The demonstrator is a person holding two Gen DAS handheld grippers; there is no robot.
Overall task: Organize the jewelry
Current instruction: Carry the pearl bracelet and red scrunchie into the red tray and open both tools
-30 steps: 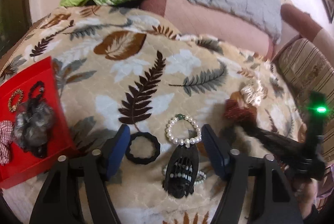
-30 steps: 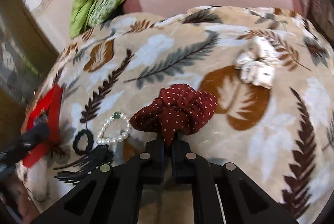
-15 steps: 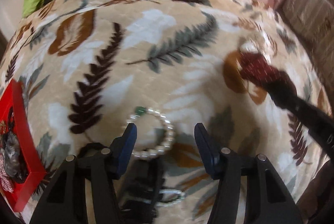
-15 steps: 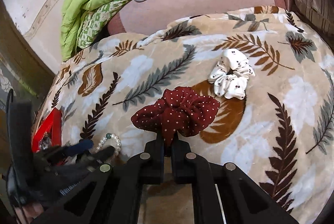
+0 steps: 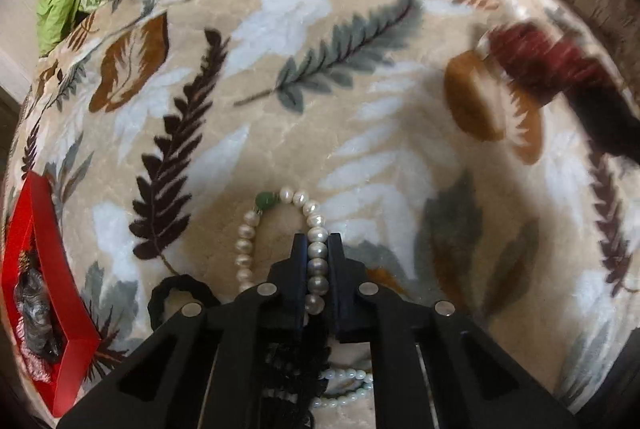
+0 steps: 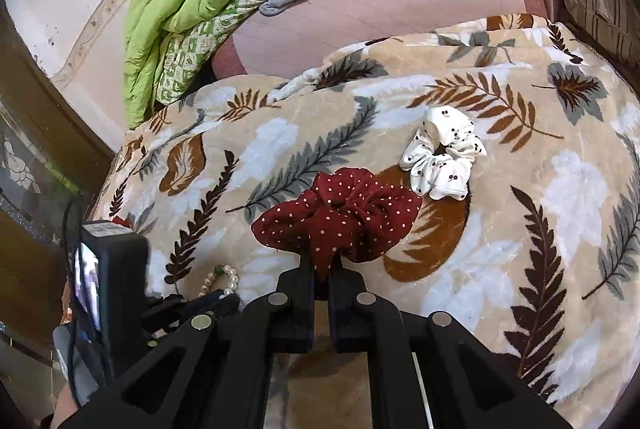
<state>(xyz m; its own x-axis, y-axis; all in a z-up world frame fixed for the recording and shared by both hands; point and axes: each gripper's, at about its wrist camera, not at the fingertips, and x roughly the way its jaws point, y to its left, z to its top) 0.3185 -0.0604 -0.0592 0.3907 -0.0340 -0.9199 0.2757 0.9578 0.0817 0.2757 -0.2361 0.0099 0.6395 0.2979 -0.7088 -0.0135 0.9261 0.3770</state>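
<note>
A white pearl bracelet [image 5: 244, 245] with one green bead lies on the leaf-patterned blanket [image 5: 320, 117]. My left gripper [image 5: 317, 241] points steeply down and its jaws are closing, the pads pressing on the bracelet's right strand. In the right wrist view the bracelet [image 6: 224, 275] shows beside that gripper [image 6: 216, 299]. My right gripper [image 6: 323, 261] is shut on a dark red dotted scrunchie [image 6: 340, 213], held above the blanket. The scrunchie [image 5: 532, 61] appears blurred at the upper right of the left wrist view.
A red box [image 5: 60, 293] holding hair accessories sits at the blanket's left edge. A black ring hair tie [image 5: 176, 289], a black hair clip [image 5: 296, 361] and a second pearl strand [image 5: 348, 385] lie under the left gripper. A white scrunchie [image 6: 440, 157] lies further back. A green quilt [image 6: 180, 21] is beyond.
My left gripper moved right and down over the pearl bracelet, then its wide-open jaws came together on the right strand. The right gripper lifted slightly with the red scrunchie still held.
</note>
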